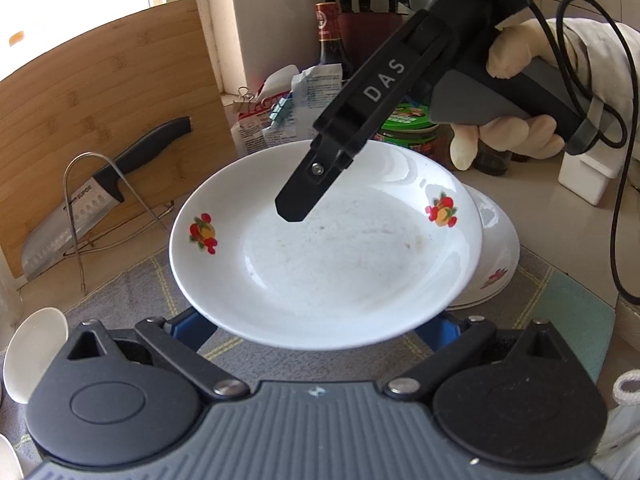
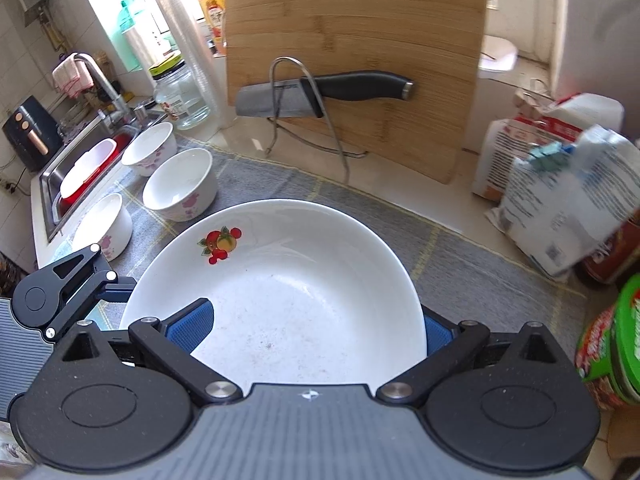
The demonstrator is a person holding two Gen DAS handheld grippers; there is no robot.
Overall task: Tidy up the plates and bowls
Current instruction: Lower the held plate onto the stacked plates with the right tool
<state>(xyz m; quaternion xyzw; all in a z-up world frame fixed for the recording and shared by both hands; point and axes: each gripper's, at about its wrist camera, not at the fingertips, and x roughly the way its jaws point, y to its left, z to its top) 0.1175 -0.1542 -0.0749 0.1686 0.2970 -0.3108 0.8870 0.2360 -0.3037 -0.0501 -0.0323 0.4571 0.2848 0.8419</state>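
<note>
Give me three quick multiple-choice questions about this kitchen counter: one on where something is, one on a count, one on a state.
1. Where is the knife?
A. In a wire rack against the wooden board
B. In the sink
C. On the plate

2. How many small pink-flowered bowls stand on the mat near the sink?
A. One
B. Three
C. Five

3. The fruit-patterned plate is:
A. Lying untouched on the mat
B. Gripped at its rim by the right hand-held gripper
C. Broken

Answers: 1 A, its blade sits in the wire loop. 2 B, three show in the right wrist view. 3 B, blue pads sit either side of its rim.
</note>
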